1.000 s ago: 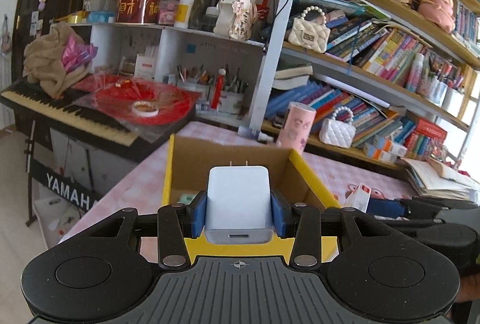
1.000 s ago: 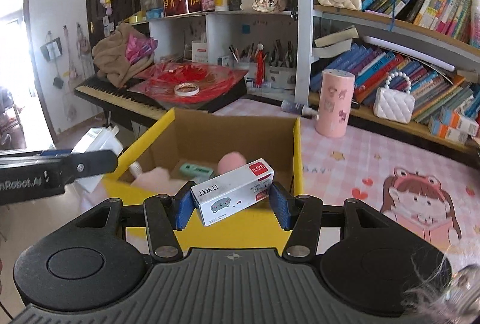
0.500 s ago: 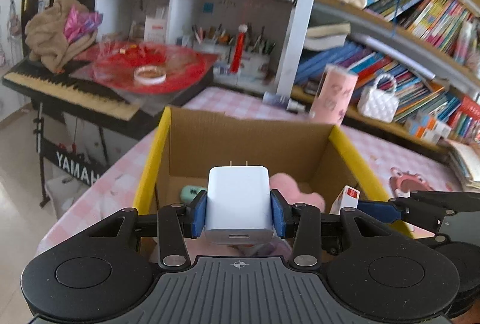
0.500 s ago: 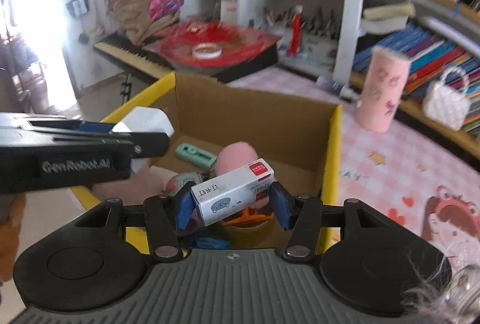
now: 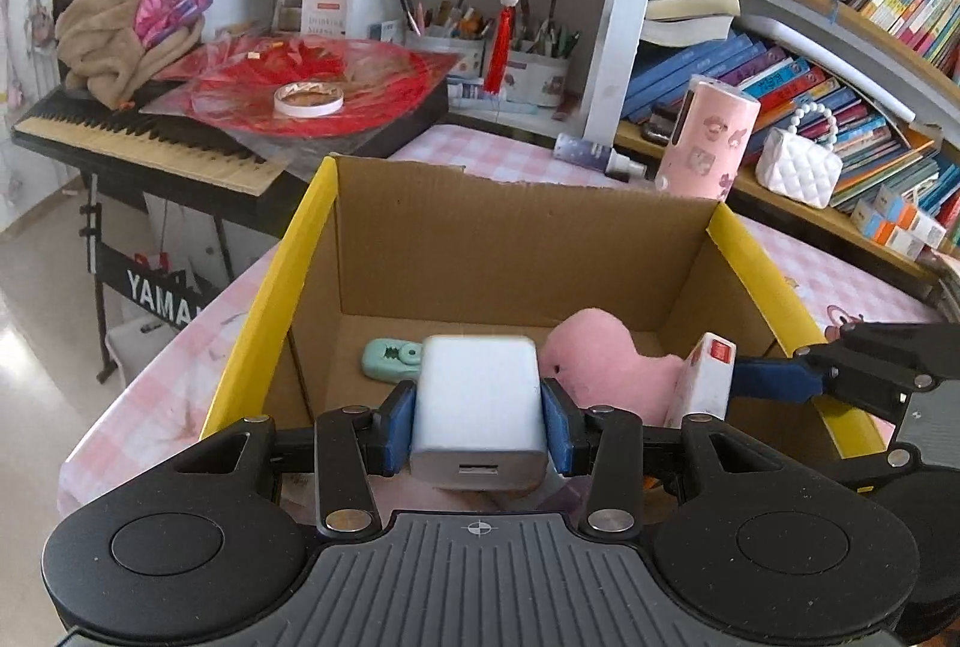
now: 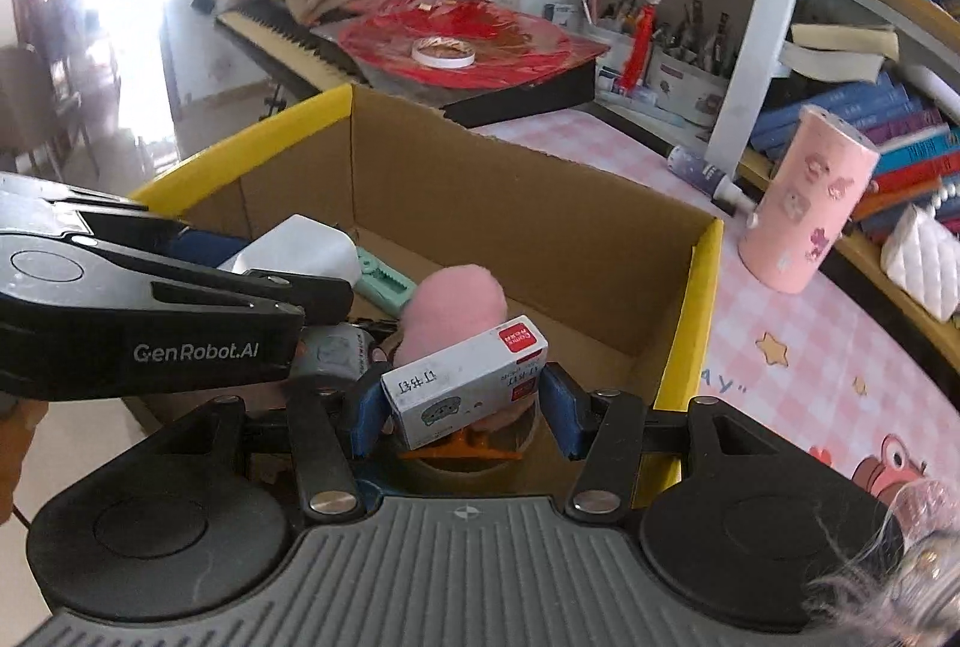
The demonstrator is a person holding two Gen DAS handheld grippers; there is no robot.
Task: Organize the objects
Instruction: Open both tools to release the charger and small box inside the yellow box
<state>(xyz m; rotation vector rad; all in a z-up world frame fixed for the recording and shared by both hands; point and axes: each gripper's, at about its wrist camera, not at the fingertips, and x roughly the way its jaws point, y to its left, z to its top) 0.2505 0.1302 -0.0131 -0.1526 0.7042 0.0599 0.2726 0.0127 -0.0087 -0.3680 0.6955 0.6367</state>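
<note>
Here, both tools tilt down over one open box.
Left hand-held gripper (image 5: 479, 422): angled downward above the near-left part of the cardboard box (image 5: 516, 239), its blue pads pressed on either side of a white charger (image 5: 478, 410).
White charger: held with its port face toward the camera, hanging over the inside of the box, above the near floor of it.
Right hand-held gripper (image 6: 465, 410): also pitched downward, over the near-right part of the same box; its pads clamp a small staple box (image 6: 465, 386) by its two ends.
Staple box: white and grey with a red end, tilted so the red end sits higher and to the right, held above the box contents.
Spacing of the two tools: side by side and near each other; in the right wrist view the left tool's black body fills the left edge, and in the left wrist view the right tool reaches in from the right.
Cardboard box: brown inside, yellow outside, standing on the pink checked worktop (image 6: 798, 347).
Inside the box: a pink plush toy (image 5: 612, 365) in the middle, a mint green small tool (image 5: 390, 359) toward the far left, and a tape roll (image 6: 474, 458) at the near side under the staple box.
Beside the box: a pink cylinder (image 6: 807, 215) stands on the worktop to the far right.
Person: only a bit of a hand shows at the left edge of the right wrist view.
</note>
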